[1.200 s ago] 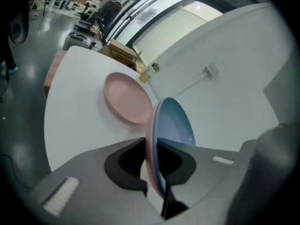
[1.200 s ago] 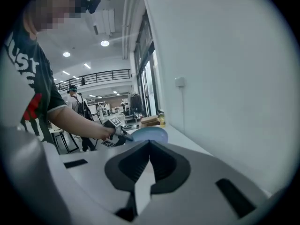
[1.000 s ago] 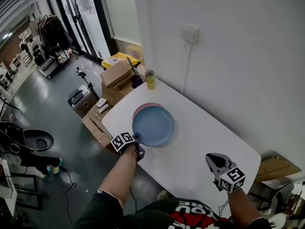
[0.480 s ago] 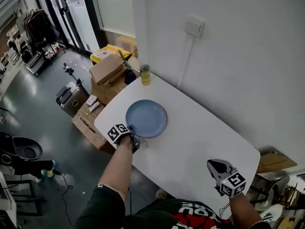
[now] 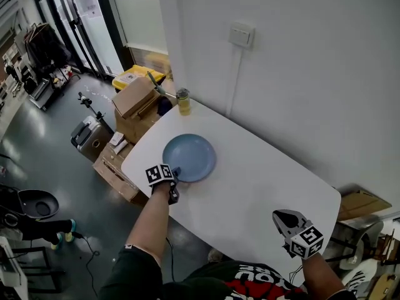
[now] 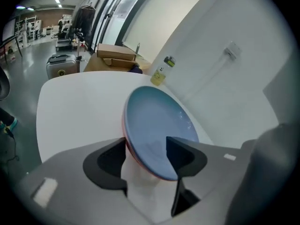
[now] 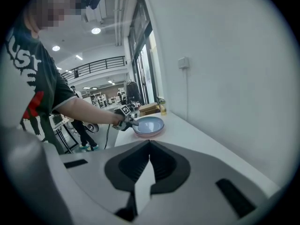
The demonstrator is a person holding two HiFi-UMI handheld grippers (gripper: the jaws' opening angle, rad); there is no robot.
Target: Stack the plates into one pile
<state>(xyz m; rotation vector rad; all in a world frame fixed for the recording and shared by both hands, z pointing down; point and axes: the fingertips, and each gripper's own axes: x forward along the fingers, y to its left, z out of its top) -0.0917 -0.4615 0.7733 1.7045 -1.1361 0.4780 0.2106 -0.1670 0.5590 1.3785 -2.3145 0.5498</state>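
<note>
Two plates are counted: one blue plate (image 5: 189,158) and one pink plate (image 7: 149,134). One pile is formed by them. One white table (image 5: 262,186) is recorded. Two grippers are noted: one left gripper (image 5: 174,173) and one right gripper (image 5: 278,216). One bottle of yellow liquid (image 5: 183,102), one wall plate (image 5: 241,35) and one grey suitcase (image 5: 87,139) are listed.

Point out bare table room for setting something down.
Bare: the wide stretch of table between the blue plate and the right gripper, up to the wall. Crowded: the far end, with that plate, the yellow bottle and the left gripper, whose jaws have just been opening with the plate's rim between them.
</note>
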